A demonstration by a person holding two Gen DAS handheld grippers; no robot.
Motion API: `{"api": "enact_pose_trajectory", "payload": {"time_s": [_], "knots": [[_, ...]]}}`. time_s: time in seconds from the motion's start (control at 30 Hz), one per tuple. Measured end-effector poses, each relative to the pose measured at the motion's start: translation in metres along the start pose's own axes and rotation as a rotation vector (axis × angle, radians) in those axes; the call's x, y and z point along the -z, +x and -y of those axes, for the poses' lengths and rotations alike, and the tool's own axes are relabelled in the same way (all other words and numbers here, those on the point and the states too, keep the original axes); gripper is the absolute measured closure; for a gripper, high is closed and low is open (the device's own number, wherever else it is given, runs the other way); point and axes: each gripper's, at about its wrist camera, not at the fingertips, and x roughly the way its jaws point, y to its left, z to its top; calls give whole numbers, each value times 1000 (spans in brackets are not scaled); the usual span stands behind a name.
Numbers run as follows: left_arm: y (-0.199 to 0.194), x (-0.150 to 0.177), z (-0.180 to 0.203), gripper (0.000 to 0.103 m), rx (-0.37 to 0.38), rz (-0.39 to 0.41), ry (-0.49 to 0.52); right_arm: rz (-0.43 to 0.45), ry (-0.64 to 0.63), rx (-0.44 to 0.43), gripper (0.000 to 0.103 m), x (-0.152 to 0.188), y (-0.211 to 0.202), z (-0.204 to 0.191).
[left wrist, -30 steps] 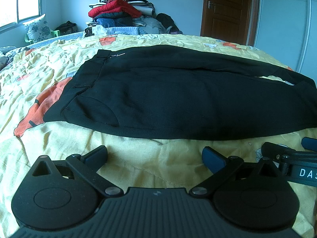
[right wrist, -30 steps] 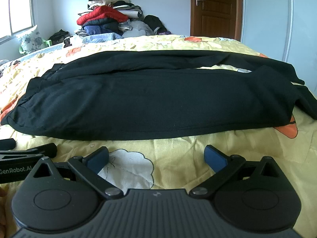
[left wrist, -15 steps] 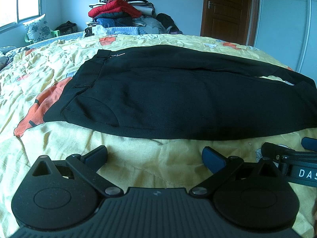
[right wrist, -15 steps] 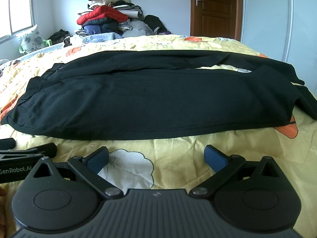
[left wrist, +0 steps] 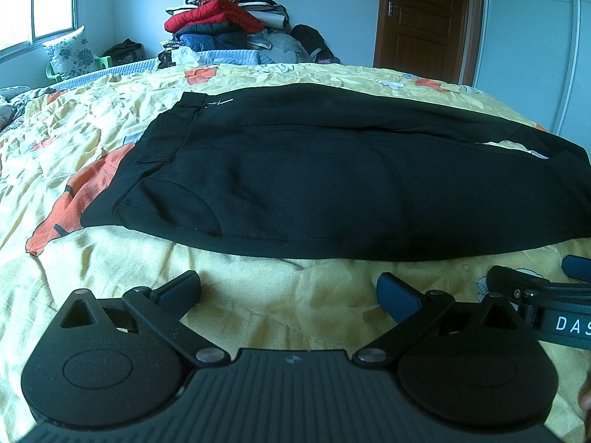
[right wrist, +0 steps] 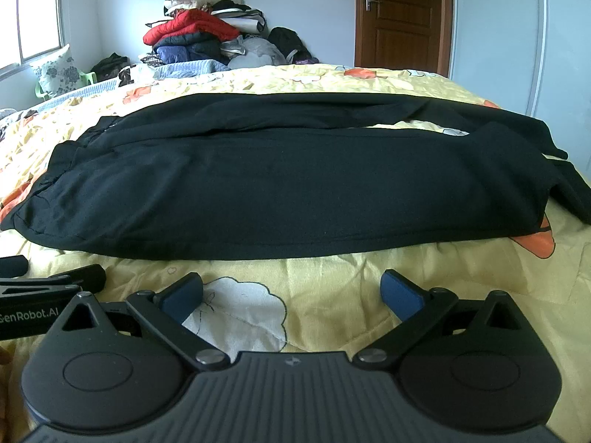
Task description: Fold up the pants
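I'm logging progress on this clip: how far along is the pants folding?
Done: the black pants lie spread lengthwise across the yellow bedspread, legs side by side, no fold visible.
In hand: nothing; left gripper and right gripper are open, short of the near edge.
Left: every fold.

I'm working in a home bedroom: a bed (left wrist: 258, 317) with a yellow quilt, piled clothes (left wrist: 221, 22), a pillow (left wrist: 68, 51), a wooden door (left wrist: 424, 18).
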Motion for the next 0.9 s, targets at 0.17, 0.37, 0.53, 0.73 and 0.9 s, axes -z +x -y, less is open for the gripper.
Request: {"api": "enact_pose_trajectory", "payload": {"time_s": [0.17, 0.37, 0.53, 0.73, 0.9], "knots": [[0, 0, 0, 0, 0, 0, 0, 0, 0, 0, 0, 0, 0, -1], [0, 0, 0, 0, 3, 1, -2, 0, -2, 2, 0, 0, 0, 0], [-3, 0, -1, 1, 14, 8, -9, -3, -8, 5, 0, 0, 0, -2], [-20, -2, -9, 1, 16, 54, -11, 48, 5, -103, 0, -8, -16, 8], [-27, -17, -23, 0, 1, 93, -7, 301, -221, -211, 0, -49, -40, -5]]}}
